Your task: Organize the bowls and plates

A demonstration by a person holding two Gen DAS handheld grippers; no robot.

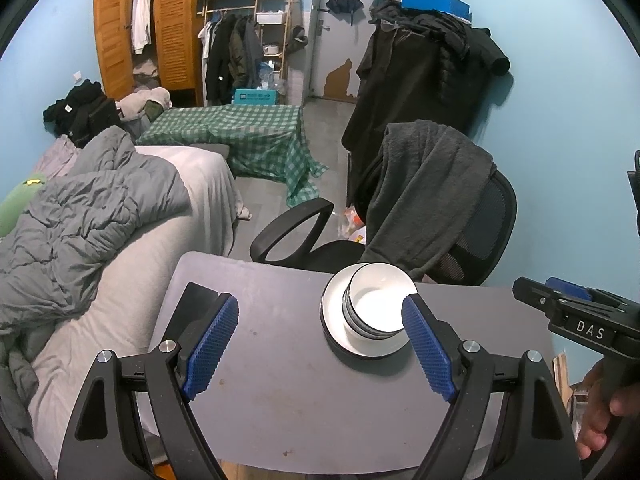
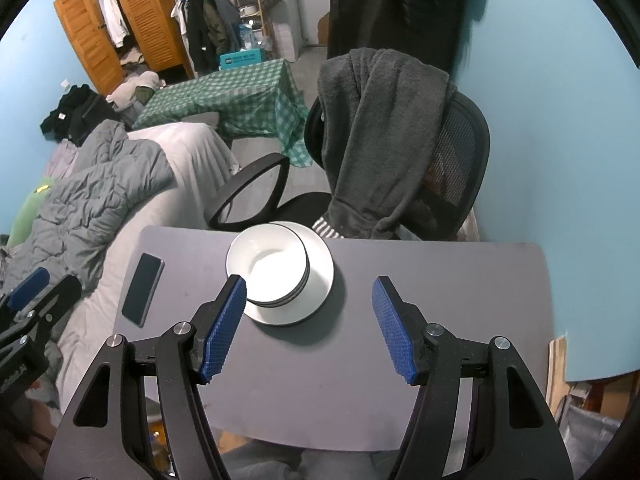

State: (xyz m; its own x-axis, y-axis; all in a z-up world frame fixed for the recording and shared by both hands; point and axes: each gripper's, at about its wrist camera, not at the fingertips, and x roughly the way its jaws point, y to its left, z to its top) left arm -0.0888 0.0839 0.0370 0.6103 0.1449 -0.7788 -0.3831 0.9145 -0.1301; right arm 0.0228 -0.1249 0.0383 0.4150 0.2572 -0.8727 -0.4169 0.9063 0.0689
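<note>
A stack of white bowls with dark rims sits on a white plate near the far edge of the grey table. My left gripper is open and empty above the table, its right pad just in front of the bowls. In the right wrist view the bowls sit on the plate. My right gripper is open and empty, its left pad at the near rim of the bowls. The right gripper also shows at the right edge of the left wrist view.
A black phone lies on the table's left part. A black office chair draped with a grey garment stands behind the table. A bed with a grey duvet lies to the left. A blue wall is on the right.
</note>
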